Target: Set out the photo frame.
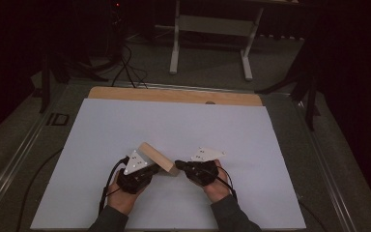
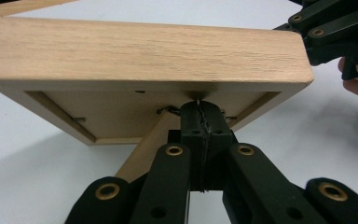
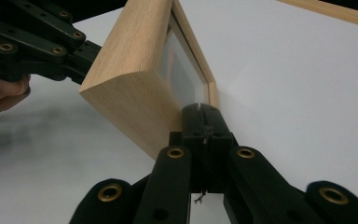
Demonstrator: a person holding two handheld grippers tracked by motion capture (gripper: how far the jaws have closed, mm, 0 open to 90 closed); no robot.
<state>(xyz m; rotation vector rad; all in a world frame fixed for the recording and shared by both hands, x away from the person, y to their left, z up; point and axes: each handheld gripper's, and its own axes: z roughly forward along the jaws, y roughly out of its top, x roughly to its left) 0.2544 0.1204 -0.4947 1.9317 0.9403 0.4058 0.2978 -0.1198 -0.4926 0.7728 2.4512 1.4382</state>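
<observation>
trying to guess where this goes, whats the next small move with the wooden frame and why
Probably ease the stand leg a bit further out from the frame's back. The wooden frame stands tilted on the white sheet. The left tongs are shut at its back, beside the leg, and the right tongs are shut against one end, seemingly steadying it. A wider leg should let it stand alone.

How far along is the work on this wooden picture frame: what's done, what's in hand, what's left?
Done: the wooden frame stands tilted on the white sheet, its stand leg swung out behind. In hand: both grippers are shut, the left gripper with its tips at the frame's back, the right gripper with its tips at the frame's lower front corner; whether either pinches anything is unclear. Left, probably: drawing both grippers away so that it stands alone.
</observation>
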